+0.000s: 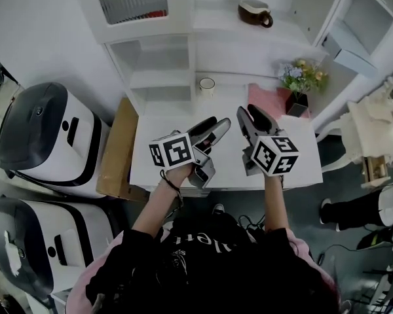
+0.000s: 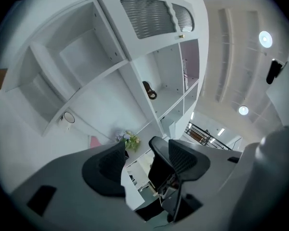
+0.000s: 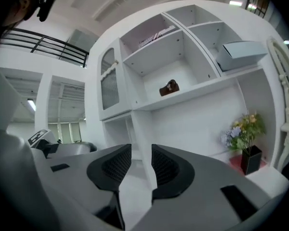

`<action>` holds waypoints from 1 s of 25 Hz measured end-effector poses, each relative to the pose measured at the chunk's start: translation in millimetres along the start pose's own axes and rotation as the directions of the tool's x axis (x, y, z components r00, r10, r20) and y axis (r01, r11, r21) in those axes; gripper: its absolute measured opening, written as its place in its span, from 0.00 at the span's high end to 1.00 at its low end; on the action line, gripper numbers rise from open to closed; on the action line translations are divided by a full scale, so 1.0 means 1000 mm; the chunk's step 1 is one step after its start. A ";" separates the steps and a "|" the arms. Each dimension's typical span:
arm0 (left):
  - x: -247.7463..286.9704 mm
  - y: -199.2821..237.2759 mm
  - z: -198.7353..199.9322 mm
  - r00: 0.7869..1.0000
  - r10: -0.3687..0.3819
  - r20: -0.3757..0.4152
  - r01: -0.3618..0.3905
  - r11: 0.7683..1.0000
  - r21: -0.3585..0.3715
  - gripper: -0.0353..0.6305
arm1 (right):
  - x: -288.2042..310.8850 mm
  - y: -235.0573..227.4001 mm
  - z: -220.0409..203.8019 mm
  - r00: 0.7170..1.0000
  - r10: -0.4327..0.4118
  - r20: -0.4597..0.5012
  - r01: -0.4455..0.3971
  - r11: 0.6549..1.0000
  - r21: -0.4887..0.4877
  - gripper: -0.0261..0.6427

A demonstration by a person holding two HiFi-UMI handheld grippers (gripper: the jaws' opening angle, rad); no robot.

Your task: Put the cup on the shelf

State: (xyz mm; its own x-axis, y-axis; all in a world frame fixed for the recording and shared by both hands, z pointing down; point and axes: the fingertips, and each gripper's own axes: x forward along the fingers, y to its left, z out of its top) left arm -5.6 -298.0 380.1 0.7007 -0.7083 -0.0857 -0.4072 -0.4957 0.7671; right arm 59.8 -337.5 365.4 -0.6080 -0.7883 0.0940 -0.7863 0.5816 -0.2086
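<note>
**Two hand-held grippers before the shelf unit, cup not yet picked up**

The head view looks steeply down on a white shelf unit (image 1: 183,57) with a white table (image 1: 157,159) at its foot. The cup (image 1: 207,86), small and white, stands upright at the base of the shelf unit, just under its lowest open board and close to its middle upright. In the left gripper view the same cup (image 2: 69,118) appears small and far off.

Both grippers are held over the table on the near side of the shelf unit, well short of the cup and pointing toward the unit. The left gripper (image 1: 216,126) has its fingers apart, and its own view shows nothing between them. The right gripper (image 1: 249,113) has its fingers (image 3: 166,167) separated by a narrow gap, again with nothing in it.

A brown mug (image 1: 255,13) sits on a higher board of the shelf unit, above and to the right of the cup. A vase of flowers (image 1: 300,84) and a pink mat (image 1: 265,100) lie at the unit's base, right of the cup. A pale box (image 3: 241,54) rests in an upper right compartment.
</note>
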 end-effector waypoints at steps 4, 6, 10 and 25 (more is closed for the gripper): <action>-0.037 0.002 -0.024 1.000 -0.021 0.018 0.023 0.997 -0.071 0.53 | -0.028 0.028 -0.047 0.999 -0.010 -0.035 0.012 0.999 0.052 0.74; -0.060 0.004 -0.033 1.000 -0.012 0.017 0.013 0.998 -0.061 0.55 | -0.043 0.042 -0.070 0.999 -0.020 -0.048 0.024 0.997 0.071 0.74; -0.112 0.014 -0.043 0.999 0.046 0.012 -0.046 0.999 -0.003 0.68 | -0.063 0.076 -0.112 0.995 -0.025 -0.096 0.035 0.994 0.102 0.75; -0.263 0.028 -0.077 0.995 0.097 -0.027 -0.097 0.995 0.004 0.87 | -0.111 0.222 -0.180 0.994 0.004 -0.113 0.014 0.987 0.159 0.82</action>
State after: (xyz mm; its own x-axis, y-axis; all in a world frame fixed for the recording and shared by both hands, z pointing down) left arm -156.2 -86.6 473.5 0.6733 -0.7393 0.0062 -0.4758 -0.4269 0.7690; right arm -66.7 -84.8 483.8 -0.6200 -0.7581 0.2020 -0.7671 0.5317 -0.3591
